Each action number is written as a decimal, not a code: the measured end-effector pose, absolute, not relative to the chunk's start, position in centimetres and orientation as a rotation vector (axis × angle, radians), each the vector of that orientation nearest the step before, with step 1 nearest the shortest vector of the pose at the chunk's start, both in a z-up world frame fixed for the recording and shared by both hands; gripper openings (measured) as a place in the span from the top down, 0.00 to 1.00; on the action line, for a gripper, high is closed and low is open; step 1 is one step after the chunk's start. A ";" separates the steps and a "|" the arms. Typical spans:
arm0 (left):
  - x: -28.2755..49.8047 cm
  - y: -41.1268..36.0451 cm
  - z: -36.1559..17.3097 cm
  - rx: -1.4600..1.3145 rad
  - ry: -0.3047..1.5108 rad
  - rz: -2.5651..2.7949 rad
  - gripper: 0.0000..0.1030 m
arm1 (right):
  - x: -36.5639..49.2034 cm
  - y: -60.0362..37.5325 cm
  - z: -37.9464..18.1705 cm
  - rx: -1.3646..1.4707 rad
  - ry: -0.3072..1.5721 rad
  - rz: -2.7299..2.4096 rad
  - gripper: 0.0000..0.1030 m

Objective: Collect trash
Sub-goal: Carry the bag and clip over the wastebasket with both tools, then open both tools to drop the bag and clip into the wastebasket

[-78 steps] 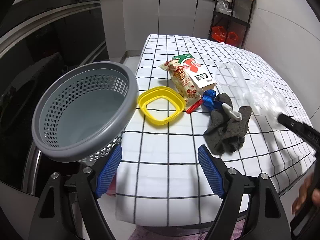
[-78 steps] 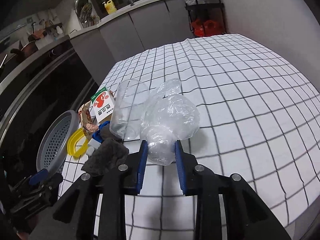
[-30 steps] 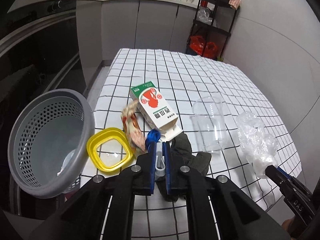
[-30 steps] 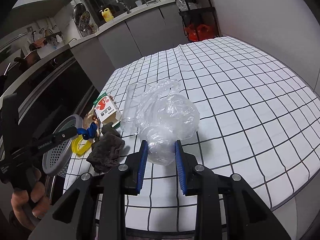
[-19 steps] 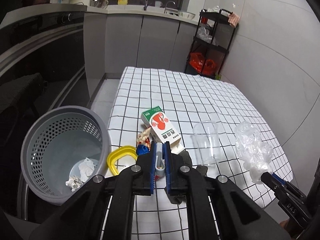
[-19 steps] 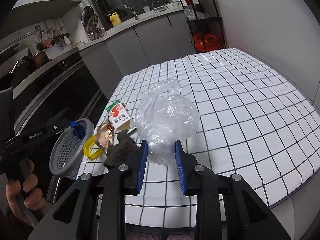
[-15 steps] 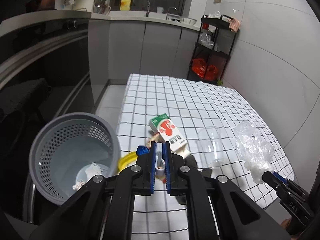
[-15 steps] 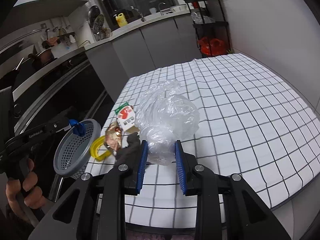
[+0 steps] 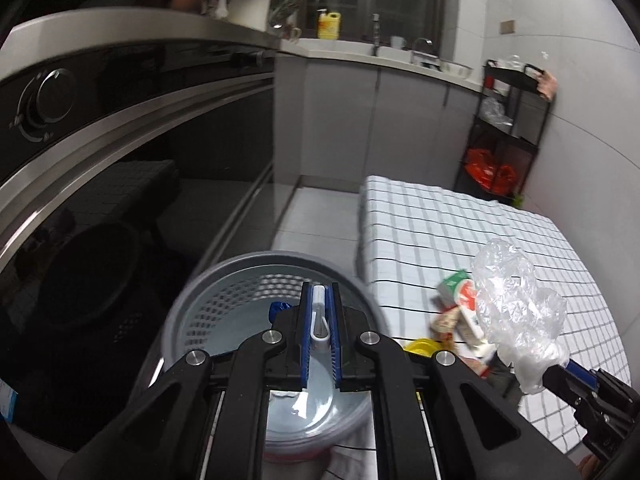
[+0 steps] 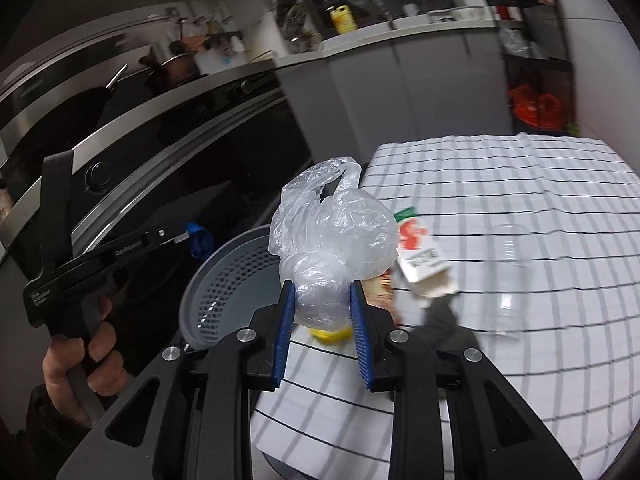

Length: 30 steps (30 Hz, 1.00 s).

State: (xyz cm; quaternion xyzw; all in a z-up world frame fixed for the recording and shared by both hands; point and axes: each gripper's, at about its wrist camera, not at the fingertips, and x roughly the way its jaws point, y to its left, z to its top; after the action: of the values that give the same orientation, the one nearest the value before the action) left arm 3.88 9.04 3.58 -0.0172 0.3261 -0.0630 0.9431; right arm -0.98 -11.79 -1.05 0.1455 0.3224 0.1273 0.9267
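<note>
we carry trash to grey basket (image 9: 224,280); left claw (image 9: 319,322) clamped on white clip (image 9: 319,312) over basket mouth, right claw (image 10: 322,322) pinching crumpled plastic bag (image 10: 332,240) near rim; next, release both inside basket

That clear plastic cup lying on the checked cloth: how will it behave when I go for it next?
The clear plastic cup lies on its side on the tablecloth, so a nudge will probably roll it. Its walls look thin and see-through: likely very light, and apt to buckle under a firm squeeze. Smooth plastic may slip, so closing the gripper across the rim seems safer.
</note>
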 end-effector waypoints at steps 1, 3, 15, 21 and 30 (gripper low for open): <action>4.3 9.7 3.3 -0.040 0.674 -0.114 0.92 | -0.5 -11.1 -1.2 0.294 0.667 0.276 0.74; 5.1 10.9 2.3 -0.043 0.693 -0.076 0.92 | 0.9 -9.4 -1.6 0.278 0.680 0.311 0.74; 8.1 12.5 -2.2 -0.033 0.781 -0.004 0.92 | 6.7 -4.2 -5.5 0.270 0.827 0.432 0.74; 8.8 12.4 -3.0 -0.028 0.805 0.006 0.92 | 7.8 -4.3 -6.5 0.294 0.860 0.429 0.72; 8.6 13.2 -3.7 -0.014 0.834 0.045 0.85 | 7.8 -4.3 -5.7 0.266 0.809 0.405 0.53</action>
State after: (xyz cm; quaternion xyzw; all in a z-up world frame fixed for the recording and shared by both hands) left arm 8.64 13.23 -3.69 -0.0068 0.4048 0.0219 0.9141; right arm 7.80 -4.34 -5.65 0.1283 0.3895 0.1950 0.8910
